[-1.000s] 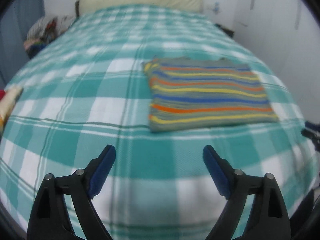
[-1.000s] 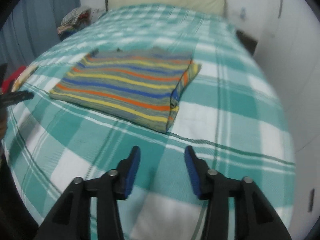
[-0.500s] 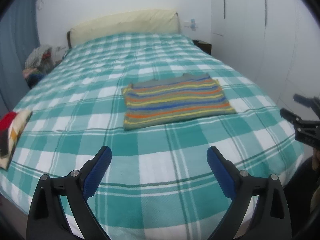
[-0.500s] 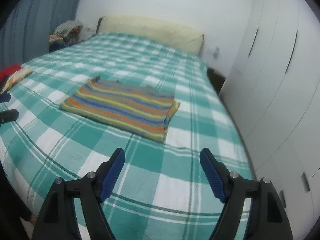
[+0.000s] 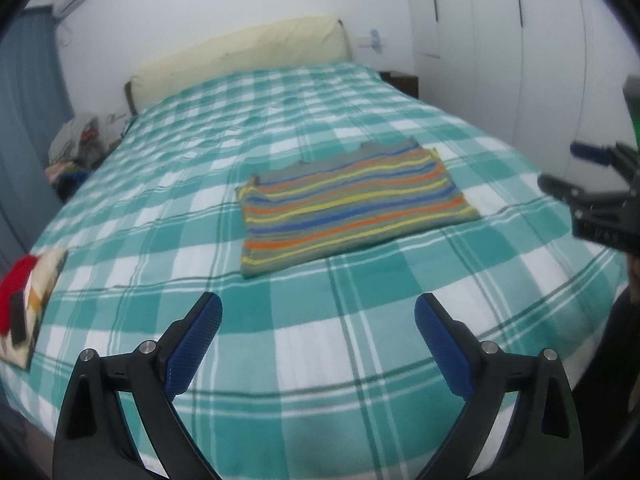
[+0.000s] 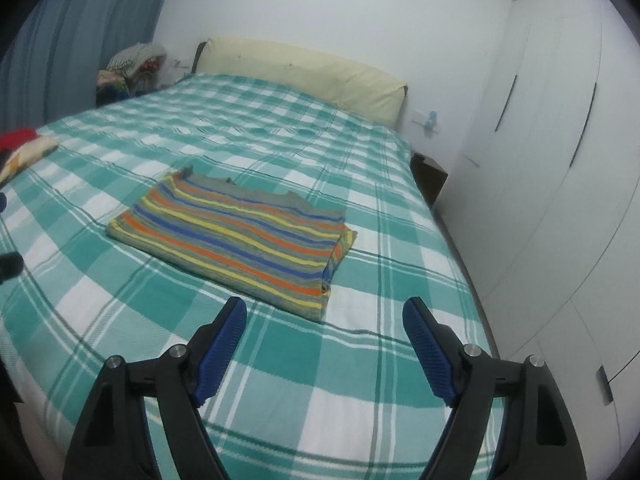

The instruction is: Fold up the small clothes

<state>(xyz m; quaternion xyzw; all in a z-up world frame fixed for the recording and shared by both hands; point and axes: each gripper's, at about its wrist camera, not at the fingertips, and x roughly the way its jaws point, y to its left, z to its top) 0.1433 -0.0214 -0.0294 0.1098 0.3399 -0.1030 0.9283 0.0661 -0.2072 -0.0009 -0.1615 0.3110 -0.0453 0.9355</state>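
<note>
Both claws had drawn back and risen since a second earlier, and my right claw (image 6: 322,344) had spread from nearly closed to wide. My left claw (image 5: 318,344) hung equally wide; neither grasped or touched anything, both released above the near edge of the teal-and-white checked bedspread (image 5: 360,360). The grey knit garment with orange, yellow and blue stripes (image 5: 352,208) lay folded into a flat rectangle near the middle of the bed, well apart from both claws, its doubled edge toward my right. I judged the fold on this piece complete. The next move likely called for fetching another item, possibly the red-and-cream cloth (image 5: 28,300) at the bed's left edge.
</note>
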